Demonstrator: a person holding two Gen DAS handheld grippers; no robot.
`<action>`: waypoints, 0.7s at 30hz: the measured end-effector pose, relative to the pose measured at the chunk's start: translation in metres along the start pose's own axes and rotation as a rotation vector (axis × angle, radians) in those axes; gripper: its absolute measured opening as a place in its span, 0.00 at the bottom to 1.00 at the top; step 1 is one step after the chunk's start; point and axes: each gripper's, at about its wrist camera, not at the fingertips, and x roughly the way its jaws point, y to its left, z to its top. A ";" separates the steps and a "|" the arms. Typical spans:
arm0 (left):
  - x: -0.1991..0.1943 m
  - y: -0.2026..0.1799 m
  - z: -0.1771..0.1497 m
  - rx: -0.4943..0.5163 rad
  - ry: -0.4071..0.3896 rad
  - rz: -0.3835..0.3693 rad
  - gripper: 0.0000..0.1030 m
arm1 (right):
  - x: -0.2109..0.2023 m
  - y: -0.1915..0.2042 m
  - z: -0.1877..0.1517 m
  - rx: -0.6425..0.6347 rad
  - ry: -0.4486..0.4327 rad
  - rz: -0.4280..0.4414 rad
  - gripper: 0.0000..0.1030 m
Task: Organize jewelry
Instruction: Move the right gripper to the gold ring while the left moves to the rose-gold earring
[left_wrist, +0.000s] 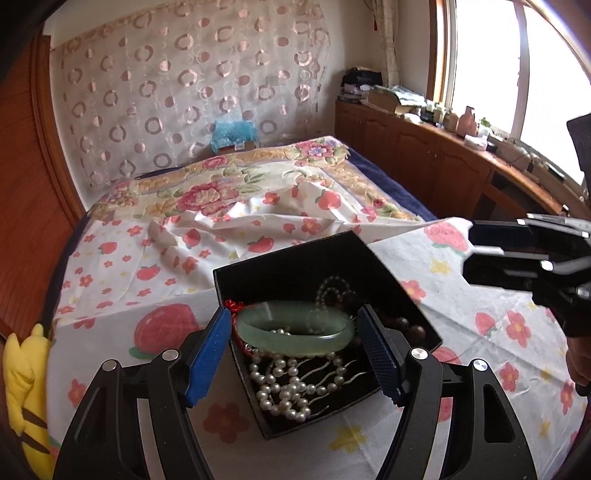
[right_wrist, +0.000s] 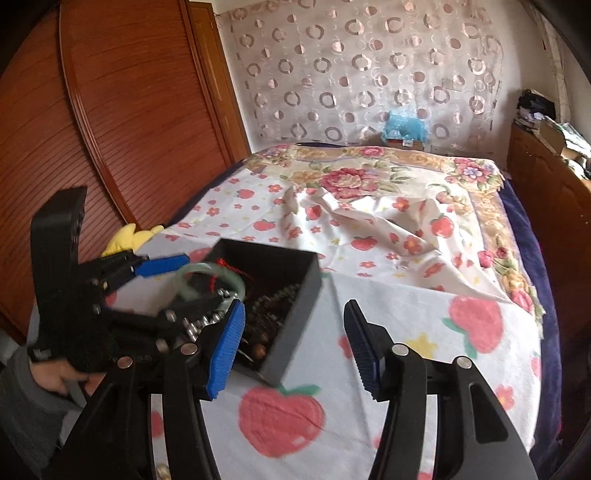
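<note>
The bed with its white strawberry-print sheet (left_wrist: 480, 332) carries an open square black jewelry box (left_wrist: 291, 273). In it a pale green jade bangle (left_wrist: 295, 330) lies on a tangled white pearl necklace (left_wrist: 284, 387). The left gripper (left_wrist: 295, 354) straddles the bangle, fingers spread, seemingly clear of it; rigid, slick and breakable, it wants a gentle pinch across its band. The right gripper (right_wrist: 293, 347) hangs open beside the box

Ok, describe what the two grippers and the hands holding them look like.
Both the left gripper and right gripper have black frames with curved cut-out arms and round silver pins. Their fingers carry blue ribbed pads. The left hand is bare, with a grey sleeve behind it.
</note>
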 end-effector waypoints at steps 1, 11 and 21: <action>-0.001 -0.001 0.000 0.000 -0.002 -0.007 0.66 | -0.003 -0.002 -0.004 -0.002 0.000 -0.004 0.57; -0.044 -0.011 -0.024 0.075 -0.020 0.028 0.66 | -0.038 0.012 -0.061 -0.053 -0.035 -0.034 0.57; -0.072 -0.006 -0.069 0.075 0.029 0.021 0.66 | -0.040 0.066 -0.113 -0.173 0.018 0.001 0.57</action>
